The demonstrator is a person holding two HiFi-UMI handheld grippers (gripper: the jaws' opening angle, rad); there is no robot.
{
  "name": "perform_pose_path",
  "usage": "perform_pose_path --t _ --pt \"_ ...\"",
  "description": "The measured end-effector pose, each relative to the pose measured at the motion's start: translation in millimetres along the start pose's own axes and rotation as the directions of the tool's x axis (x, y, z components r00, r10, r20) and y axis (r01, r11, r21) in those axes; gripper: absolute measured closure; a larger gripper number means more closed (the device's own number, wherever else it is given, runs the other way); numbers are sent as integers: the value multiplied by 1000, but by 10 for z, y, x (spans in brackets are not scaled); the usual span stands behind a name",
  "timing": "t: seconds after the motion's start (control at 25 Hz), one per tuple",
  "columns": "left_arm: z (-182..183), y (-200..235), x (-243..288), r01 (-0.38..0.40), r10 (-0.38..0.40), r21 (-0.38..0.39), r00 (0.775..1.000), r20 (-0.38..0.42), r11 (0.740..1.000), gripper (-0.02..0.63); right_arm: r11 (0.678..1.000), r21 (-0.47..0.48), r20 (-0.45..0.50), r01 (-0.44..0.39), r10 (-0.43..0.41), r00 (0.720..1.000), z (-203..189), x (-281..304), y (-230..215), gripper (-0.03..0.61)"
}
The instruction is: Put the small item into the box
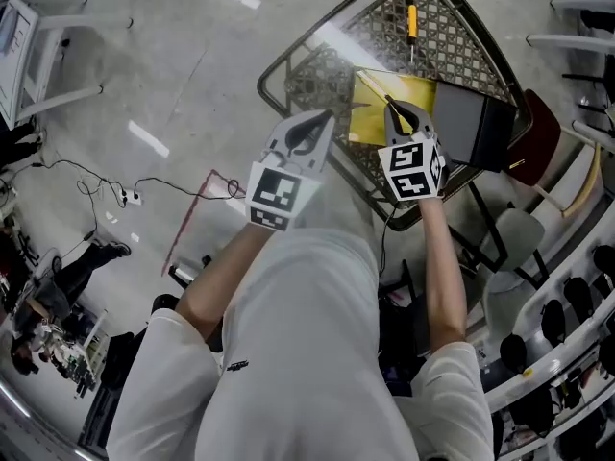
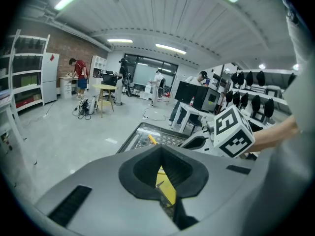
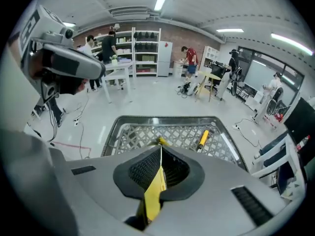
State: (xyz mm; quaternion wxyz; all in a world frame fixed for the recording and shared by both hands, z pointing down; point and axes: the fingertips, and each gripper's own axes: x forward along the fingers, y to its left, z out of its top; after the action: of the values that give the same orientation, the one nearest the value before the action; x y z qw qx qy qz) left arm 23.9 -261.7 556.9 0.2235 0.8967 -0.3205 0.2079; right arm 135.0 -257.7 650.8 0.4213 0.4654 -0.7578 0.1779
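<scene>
Noted right gripper (image 1: 394, 111) fingers clamped on yellow sheet (image 1: 418, 94) edge; left gripper (image 1: 325, 119) fingers closed, seemingly on same sheet. Held clear of mesh bench (image 1: 442, 36), probably to spread it. Found small yellow-handled tool (image 1: 412, 22) near bench's far edge, outside black box (image 1: 461, 123) at right edge.

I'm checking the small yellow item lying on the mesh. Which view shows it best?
Right gripper view: the small yellow item lies whole and unblocked. Head view shows it tiny; left gripper view, only a piece.
</scene>
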Motion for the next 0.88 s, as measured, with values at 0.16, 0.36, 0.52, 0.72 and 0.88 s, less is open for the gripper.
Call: perform_pose_path --t 0.16,0.36,0.52,0.72,0.88 --pt "170 -56 -115 13 -13 21 1000 15 1000 612 999 38 50 35 -37 998 186 -403 -9 578" --pt "466 -156 -377 18 -20 27 997 70 999 612 994 38 113 103 -107 988 421 -961 10 578" --pt "691 -271 -606 31 -36 48 995 98 998 612 988 41 154 146 -151 976 628 -1378 50 578" --pt "875 -364 -881 40 -47 55 991 127 998 612 975 105 229 196 -216 949 858 -1922 51 580" --pt "1075 -394 -1132 45 -56 68 985 165 997 612 959 161 320 234 -275 907 1072 -2323 53 580"
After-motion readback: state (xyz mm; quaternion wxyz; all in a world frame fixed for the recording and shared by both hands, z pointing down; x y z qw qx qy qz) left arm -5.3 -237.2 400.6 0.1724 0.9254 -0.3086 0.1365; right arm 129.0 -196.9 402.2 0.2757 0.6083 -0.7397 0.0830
